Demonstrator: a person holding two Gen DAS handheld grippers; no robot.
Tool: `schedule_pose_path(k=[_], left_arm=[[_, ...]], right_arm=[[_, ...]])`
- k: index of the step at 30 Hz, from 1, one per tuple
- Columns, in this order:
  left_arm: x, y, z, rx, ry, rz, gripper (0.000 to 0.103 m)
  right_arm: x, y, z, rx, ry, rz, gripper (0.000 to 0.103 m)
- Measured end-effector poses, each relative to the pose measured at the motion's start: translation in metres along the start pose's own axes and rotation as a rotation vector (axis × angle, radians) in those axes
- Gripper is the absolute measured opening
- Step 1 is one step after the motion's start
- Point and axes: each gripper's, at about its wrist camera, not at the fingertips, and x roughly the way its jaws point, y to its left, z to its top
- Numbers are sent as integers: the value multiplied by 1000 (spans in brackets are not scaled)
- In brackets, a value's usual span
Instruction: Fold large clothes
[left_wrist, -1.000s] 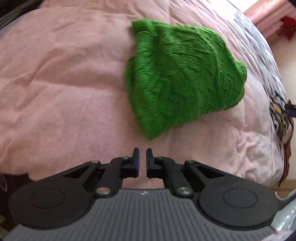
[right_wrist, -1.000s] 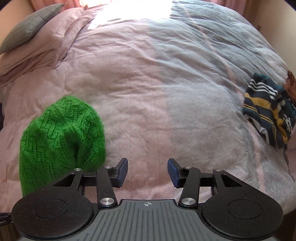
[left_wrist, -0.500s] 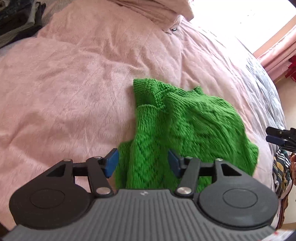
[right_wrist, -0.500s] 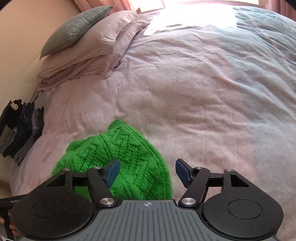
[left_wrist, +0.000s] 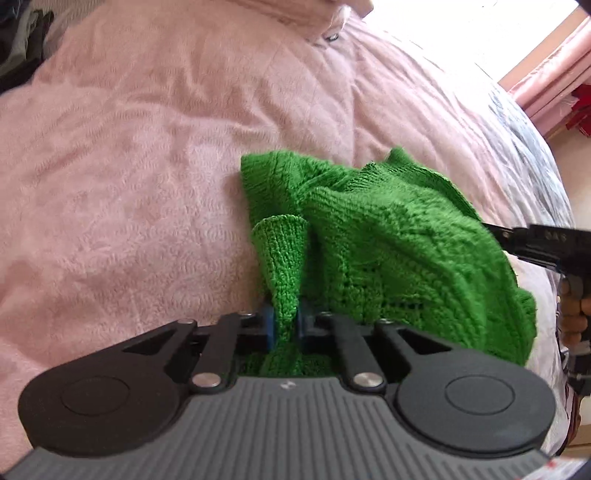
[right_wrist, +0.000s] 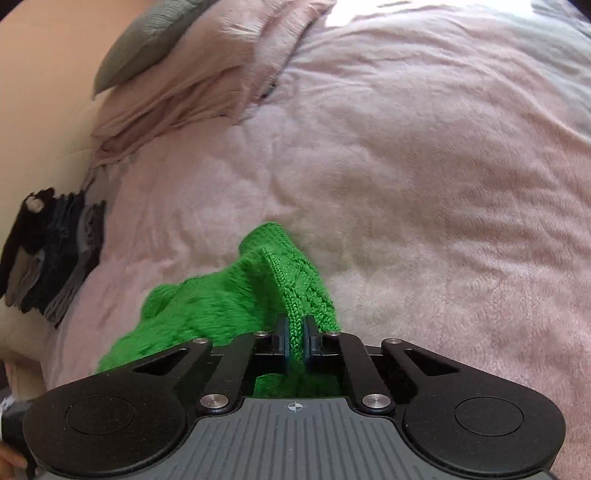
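Observation:
A green knitted sweater (left_wrist: 388, 240) lies bunched on the pink bedspread (left_wrist: 129, 166). My left gripper (left_wrist: 284, 321) is shut on a ribbed cuff or edge of it, the knit pinched between the blue pads. In the right wrist view the green sweater (right_wrist: 221, 299) rises in a fold, and my right gripper (right_wrist: 294, 338) is shut on a ridge of its knit. The other gripper (left_wrist: 532, 243) shows at the right edge of the left wrist view, at the sweater's far side, with a hand (left_wrist: 572, 314) on it.
Pink pillows (right_wrist: 207, 74) and a grey pillow (right_wrist: 147, 40) lie at the head of the bed. A dark pile of clothes (right_wrist: 48, 251) sits at the bed's left edge. Pink curtains (left_wrist: 546, 85) hang by a bright window. The bedspread (right_wrist: 424, 184) stretches wide to the right.
Both grippers came down onto the sweater and shut on its knit; half a second ago both stood open above it. The sweater is now pulled up into folds.

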Motion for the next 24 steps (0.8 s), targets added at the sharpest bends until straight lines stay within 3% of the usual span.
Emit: schedule_pose_path(k=[3, 5, 8, 12, 17, 21, 24], left_arm=[[-37, 0, 3, -2, -61, -20, 5], [-67, 2, 15, -24, -106, -71, 5], [-106, -13, 51, 71, -201, -101, 5], [-165, -45, 123, 188, -408, -186, 5], [-258, -75, 180, 307, -674, -295, 5], [-318, -81, 167, 380, -809, -335, 5], [-333, -72, 124, 401, -801, -334, 5]], right_arm=[[-63, 9, -17, 52, -135, 27, 2], [-103, 12, -20, 107, -234, 12, 2], [-149, 19, -1, 133, -368, -15, 1], [-198, 55, 41, 87, -570, -11, 1], [-266, 110, 79, 6, -819, 32, 1], [-310, 138, 73, -55, -935, 85, 1], [-329, 142, 41, -78, -928, 109, 1]])
